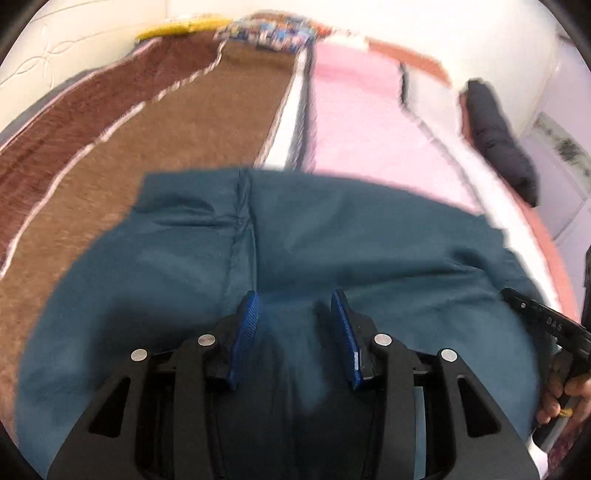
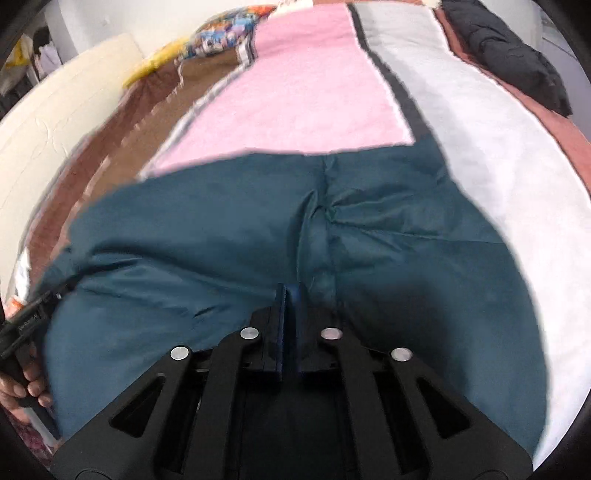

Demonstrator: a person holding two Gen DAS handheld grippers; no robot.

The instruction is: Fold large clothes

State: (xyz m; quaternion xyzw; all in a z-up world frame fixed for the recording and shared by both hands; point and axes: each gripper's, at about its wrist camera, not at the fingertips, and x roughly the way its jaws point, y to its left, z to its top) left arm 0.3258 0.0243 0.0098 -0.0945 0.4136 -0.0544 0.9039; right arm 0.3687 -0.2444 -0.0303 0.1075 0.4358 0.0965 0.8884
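Teal garment spread across the lower half of both wrist views, lying over a striped blanket of brown, white and pink bands. Rumpled along a seam running up the middle; far edge roughly straight against the pink band.

Left gripper at bottom centre of its view, blue pads standing apart with a bunched fold of teal cloth between them; cannot tell whether pressing on it. Right gripper at bottom centre of its own view, pads drawn almost together, pinching a thin ridge of the same cloth.

Hand on a black handle at the lower right edge of the left view; another hand at the lower left edge of the right view.

Dark bundle at upper right. Patterned pillow and something yellow near the top, blurred.
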